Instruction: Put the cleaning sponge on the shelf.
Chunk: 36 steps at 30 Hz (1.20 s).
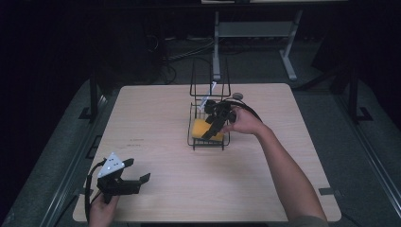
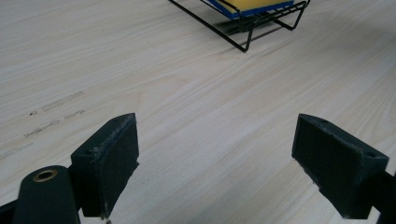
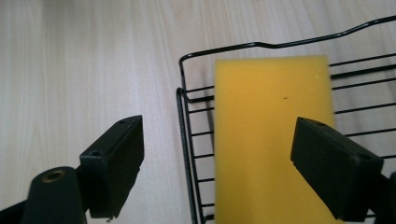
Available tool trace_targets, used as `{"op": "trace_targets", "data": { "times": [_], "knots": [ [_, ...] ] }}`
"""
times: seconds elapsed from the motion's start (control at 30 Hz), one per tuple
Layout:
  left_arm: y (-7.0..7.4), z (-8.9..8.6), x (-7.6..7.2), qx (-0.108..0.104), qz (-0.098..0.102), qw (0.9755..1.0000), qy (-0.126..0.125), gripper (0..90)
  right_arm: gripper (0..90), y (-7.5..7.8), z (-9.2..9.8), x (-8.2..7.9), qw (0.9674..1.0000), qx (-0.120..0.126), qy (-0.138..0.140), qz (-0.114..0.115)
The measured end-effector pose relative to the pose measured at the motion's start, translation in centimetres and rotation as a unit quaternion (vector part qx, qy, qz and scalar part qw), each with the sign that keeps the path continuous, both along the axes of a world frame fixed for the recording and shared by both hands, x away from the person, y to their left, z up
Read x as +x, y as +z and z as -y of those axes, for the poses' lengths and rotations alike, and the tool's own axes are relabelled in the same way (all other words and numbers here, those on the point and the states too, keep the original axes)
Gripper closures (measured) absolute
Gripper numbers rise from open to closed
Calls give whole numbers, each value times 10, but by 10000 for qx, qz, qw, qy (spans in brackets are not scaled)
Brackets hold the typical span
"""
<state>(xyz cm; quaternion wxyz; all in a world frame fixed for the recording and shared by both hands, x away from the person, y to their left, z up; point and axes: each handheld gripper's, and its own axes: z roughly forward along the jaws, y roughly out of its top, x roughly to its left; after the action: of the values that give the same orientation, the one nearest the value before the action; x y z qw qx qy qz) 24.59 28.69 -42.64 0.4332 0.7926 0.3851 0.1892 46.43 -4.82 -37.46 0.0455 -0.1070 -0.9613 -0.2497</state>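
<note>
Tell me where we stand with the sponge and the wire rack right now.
The yellow sponge already lies flat in the black wire rack. The right tongs hang open above the rack's edge, one jaw outside the wire, one over the sponge, gripping nothing. I can't tell whether they just let go or are about to grasp. The left tongs rest open near the table's front corner, idle. What's left depends on that.

Both grippers, left (image 1: 135, 182) and right (image 1: 213, 124), gape wide.
</note>
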Motion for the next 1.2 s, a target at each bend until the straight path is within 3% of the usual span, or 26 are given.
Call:
{"op": "trace_targets", "data": {
  "times": [0.43,0.53,1.2],
  "knots": [
    [0,1,0,8,4,10000,-24,141,173,5,0,-15,9999,24,106,52],
    [0,2,0,8,-2,10000,-31,141,173,4,3,-18,9999,141,98,-8],
    [0,3,0,5,4,10000,-58,141,173,-5,14,-48,9999,55,149,-22]
  ]
}}
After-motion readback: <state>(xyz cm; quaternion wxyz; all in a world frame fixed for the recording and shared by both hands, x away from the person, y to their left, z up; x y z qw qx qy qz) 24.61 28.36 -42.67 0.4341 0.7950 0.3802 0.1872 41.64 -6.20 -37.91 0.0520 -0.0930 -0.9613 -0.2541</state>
